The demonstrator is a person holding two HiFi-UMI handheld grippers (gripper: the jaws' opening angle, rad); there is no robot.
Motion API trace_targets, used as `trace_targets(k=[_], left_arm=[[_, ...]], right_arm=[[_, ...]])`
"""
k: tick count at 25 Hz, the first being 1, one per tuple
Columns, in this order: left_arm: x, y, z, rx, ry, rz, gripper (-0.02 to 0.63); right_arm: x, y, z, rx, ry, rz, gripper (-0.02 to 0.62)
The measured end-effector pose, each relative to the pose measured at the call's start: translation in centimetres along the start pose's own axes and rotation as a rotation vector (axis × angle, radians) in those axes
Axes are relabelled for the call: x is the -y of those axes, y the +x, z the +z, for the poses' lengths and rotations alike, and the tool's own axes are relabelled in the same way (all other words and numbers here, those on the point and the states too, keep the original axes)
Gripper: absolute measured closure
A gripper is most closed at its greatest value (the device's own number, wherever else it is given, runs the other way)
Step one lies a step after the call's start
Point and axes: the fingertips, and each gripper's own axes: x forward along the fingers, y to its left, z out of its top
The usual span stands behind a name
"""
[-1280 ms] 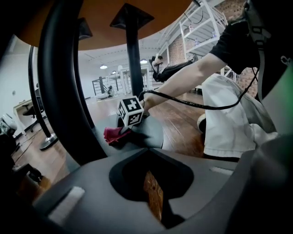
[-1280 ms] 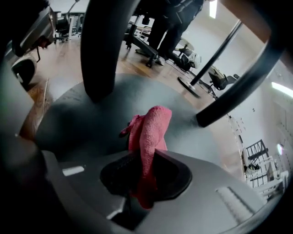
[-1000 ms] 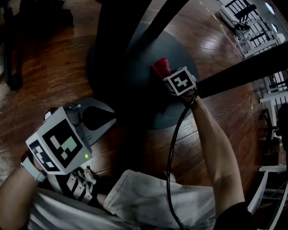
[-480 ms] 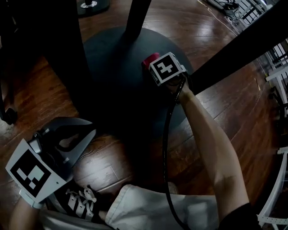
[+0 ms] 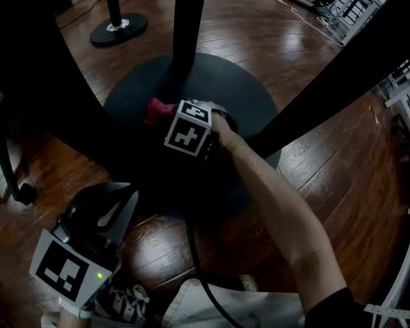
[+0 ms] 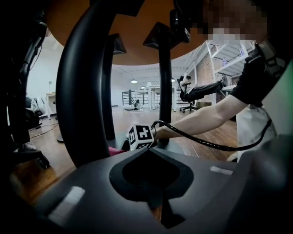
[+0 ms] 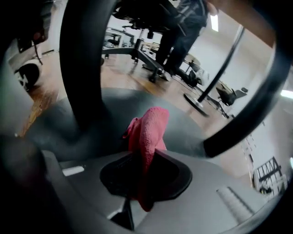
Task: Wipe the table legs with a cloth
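My right gripper is shut on a pink cloth low over the table's round dark base, just in front of the central column. The cloth points toward the curved black leg on the left. In the right gripper view the cloth sticks up from the gripper, close beside that leg. A second curved leg runs off to the right. My left gripper hangs shut and empty at the lower left, apart from the table; its view shows the leg and the right gripper's marker cube.
Wooden floor surrounds the base. A small round stand foot sits at the top left and a chair caster at the left edge. The right gripper's cable trails toward a shoe. White racks stand at the top right.
My right gripper has carried the pink cloth leftward across the base toward the left leg. The left gripper has stayed low at the left, still shut.
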Motion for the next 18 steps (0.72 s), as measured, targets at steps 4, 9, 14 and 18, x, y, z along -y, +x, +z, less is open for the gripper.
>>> trace_targets(k=[4,9,14,18], left_arm=[[1.2,0.2,-0.8,-0.019,0.068,-0.035,0.612],[0.2,0.0,-1.1,-0.009,0.025,-0.038,0.612],[0.1,0.2,-1.3,-0.011,0.004,-0.033,0.614],[0.2,0.5,-1.5,-0.016,-0.009,-0.030,0.614]], right_arm=[[-5.0,1.2,4.9,0.091,-0.273,0.110,0.548],[-8.6,0.8,9.0,0.176,-0.463,0.261,0.548],[-7.6,3.3,10.3,0.222,-0.449,0.337,0.546],[-4.1,5.5,11.8,0.219,-0.402,0.289,0.546]])
